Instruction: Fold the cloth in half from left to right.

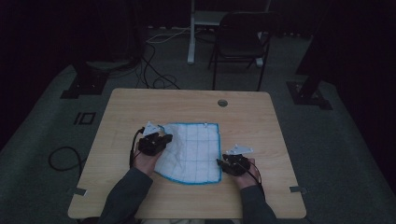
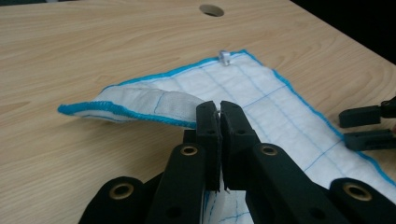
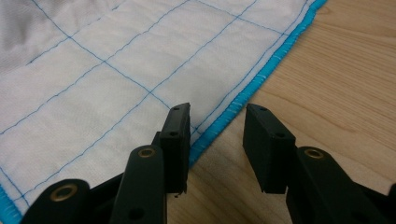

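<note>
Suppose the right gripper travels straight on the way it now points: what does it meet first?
Probably the cloth's blue hem, which runs between the open jaws of the right gripper; how high the gripper sits above it is unclear.

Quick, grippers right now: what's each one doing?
Left gripper: shut on the cloth, pinching its blue-trimmed edge, lifted off the table.
Right gripper: open, holding nothing, jaws astride the cloth's edge.

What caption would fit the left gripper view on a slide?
Left gripper pinching the cloth edge and lifting it off the table.
</note>
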`<state>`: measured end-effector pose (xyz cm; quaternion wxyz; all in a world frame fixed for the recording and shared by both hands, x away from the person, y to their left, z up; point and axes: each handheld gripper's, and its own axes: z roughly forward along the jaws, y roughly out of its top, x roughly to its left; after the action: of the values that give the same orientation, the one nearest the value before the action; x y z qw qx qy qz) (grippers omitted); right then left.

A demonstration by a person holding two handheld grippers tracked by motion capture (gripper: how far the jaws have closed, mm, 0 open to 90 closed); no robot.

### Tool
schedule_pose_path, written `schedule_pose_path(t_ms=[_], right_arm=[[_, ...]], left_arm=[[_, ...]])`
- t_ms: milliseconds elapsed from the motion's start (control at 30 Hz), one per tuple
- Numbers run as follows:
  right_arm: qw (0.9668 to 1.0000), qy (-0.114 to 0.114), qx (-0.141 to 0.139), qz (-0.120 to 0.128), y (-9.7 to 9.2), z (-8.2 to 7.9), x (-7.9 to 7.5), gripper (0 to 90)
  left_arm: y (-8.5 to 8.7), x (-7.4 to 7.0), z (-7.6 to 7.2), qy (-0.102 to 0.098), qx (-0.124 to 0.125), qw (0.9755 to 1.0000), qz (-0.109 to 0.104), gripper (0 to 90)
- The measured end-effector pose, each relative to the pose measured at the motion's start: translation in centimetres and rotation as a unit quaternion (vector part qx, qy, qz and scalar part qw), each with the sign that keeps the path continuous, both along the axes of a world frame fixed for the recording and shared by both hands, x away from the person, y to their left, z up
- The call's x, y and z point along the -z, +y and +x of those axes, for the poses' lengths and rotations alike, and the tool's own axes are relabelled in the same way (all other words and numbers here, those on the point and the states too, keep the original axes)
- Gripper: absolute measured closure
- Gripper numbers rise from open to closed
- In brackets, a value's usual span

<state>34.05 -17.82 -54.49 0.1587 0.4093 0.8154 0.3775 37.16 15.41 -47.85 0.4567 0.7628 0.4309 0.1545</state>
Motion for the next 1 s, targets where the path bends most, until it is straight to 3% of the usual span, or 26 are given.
schedule_pose_path(t_ms=[1000], right_arm=[[0.9999,-0.005,0.009,0.005,-0.5,0.1,-0.2,61.9]], left_arm=[[-4.9,-0.6,0.9,-0.004,0.055,0.9985,0.002,87.8]])
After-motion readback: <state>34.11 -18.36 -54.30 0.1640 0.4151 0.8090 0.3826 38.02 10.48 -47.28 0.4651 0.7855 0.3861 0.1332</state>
